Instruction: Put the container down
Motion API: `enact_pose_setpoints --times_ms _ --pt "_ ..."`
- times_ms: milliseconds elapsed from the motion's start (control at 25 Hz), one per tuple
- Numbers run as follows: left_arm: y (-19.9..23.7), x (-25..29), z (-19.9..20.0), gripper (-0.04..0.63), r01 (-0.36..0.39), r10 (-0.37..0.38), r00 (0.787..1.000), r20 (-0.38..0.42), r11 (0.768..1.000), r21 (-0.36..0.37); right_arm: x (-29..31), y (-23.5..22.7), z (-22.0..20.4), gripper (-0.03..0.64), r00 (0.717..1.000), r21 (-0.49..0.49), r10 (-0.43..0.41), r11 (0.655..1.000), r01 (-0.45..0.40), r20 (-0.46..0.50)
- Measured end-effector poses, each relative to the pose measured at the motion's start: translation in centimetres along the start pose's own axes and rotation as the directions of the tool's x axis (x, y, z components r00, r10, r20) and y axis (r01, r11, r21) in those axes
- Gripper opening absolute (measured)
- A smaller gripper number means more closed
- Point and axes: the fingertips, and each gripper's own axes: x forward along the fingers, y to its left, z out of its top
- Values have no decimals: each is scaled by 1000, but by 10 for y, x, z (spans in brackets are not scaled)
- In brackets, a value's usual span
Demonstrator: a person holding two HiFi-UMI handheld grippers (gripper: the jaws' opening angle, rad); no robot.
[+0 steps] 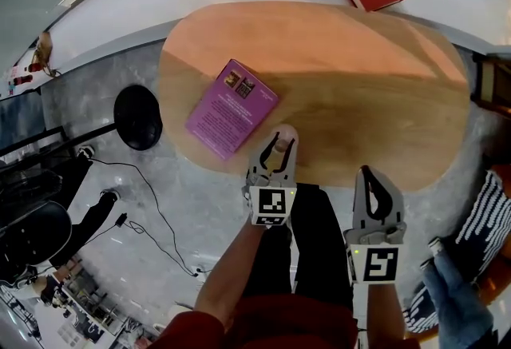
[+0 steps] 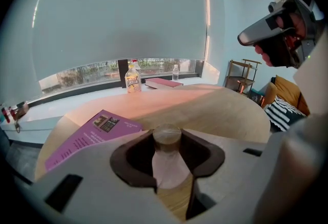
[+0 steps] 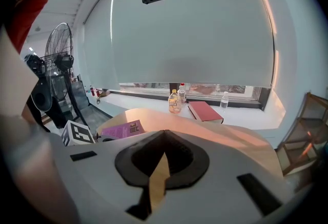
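Clamping the container [image 2: 167, 164], left tongs [image 1: 279, 146] stand wide; right tongs [image 1: 366, 174] closed, empty

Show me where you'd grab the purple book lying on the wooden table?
Probably by its thin edge, at the corner nearest the person. The purple book lies flat on the wooden table, so jaws likely cannot straddle it from above; that corner sits close to the table's rim, where one jaw could slide under from the side.
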Motion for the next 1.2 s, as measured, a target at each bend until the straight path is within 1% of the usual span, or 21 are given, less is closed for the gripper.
enact_pose_setpoints --times_ms 200,400,560,720,880,1000,1080,1200 --pt "-4 1 -6 146 5 -5 1000 3 1000 22 0 -5 0 -3 1000 16 -12 1000 12 2" --pt "-11 4 -16 146 28 -28 1000 6 999 47 -1 -5 -4 -3 1000 -32 -1 999 1 -6" --pt "-13 5 -15 146 38 -38 999 2 997 72 -1 0 -3 -3 1000 7 -6 1000 6 1" --pt "-13 6 -15 152 40 -39 999 -9 995 88 -3 3 2 -3 1000 2 0 1000 0 13" --pt "-14 5 -16 160 41 -39 999 -32 995 95 -7 3 4 -3 1000 -1 -1 1000 1 25" --pt "-17 2 -20 163 54 -48 997 -58 994 96 -10 3 8 -3 1000 -36 6 999 -5 27" --pt "-18 -2 -22 176 57 -51 996 -69 994 91 -12 2 12 -3 999 -50 10 999 -8 32" --pt "-19 -6 -18 186 57 -50 996 -75 995 87 -13 0 22 -3 999 -21 -1 1000 3 53"
